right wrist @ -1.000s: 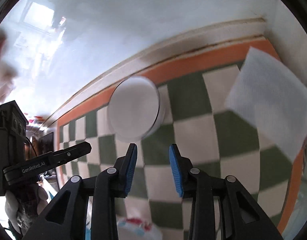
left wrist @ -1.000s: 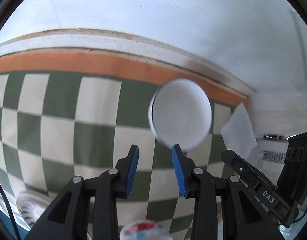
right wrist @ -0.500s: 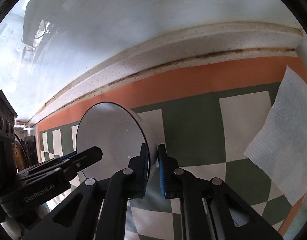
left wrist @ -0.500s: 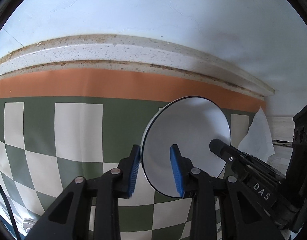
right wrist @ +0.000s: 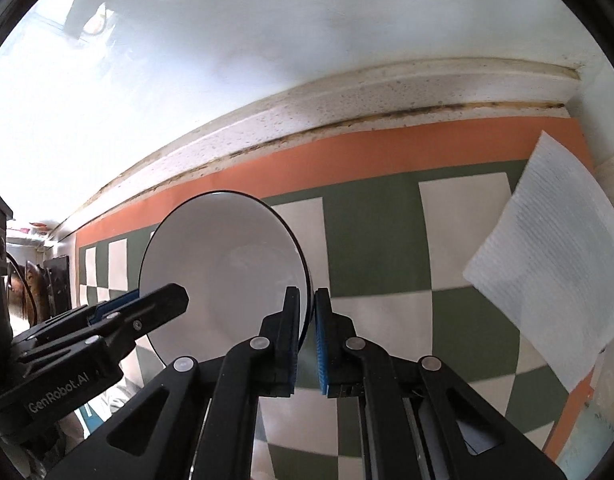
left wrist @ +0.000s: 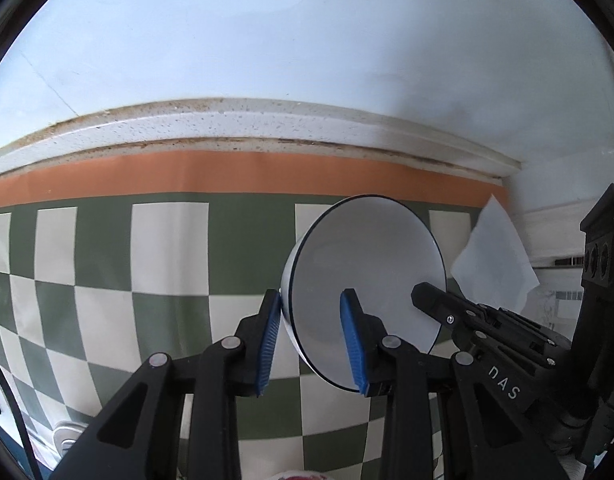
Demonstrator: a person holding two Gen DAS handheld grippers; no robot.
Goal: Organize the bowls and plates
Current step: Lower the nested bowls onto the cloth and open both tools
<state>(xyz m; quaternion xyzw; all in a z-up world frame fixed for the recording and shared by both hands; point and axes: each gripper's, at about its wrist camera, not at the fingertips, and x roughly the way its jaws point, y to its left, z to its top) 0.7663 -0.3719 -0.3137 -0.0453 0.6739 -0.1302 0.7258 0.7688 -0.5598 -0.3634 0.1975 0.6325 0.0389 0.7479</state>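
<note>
Nearby, a napkin (right wrist: 543, 256) lies; right gripper (right wrist: 306, 332) pinches the bowl (right wrist: 223, 264) rim, left gripper (left wrist: 310, 340) seemingly spread astride it.

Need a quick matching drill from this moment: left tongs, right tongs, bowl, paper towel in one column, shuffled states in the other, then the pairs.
Things:
1. left tongs
2. right tongs
3. bowl
4. paper towel

States:
A. lies flat on the checkered cloth, untouched
B. open, fingers straddling the rim
C. tipped up on edge, white with a dark rim line
D. pinched shut on the rim

Pairs: 1-B, 2-D, 3-C, 4-A
</note>
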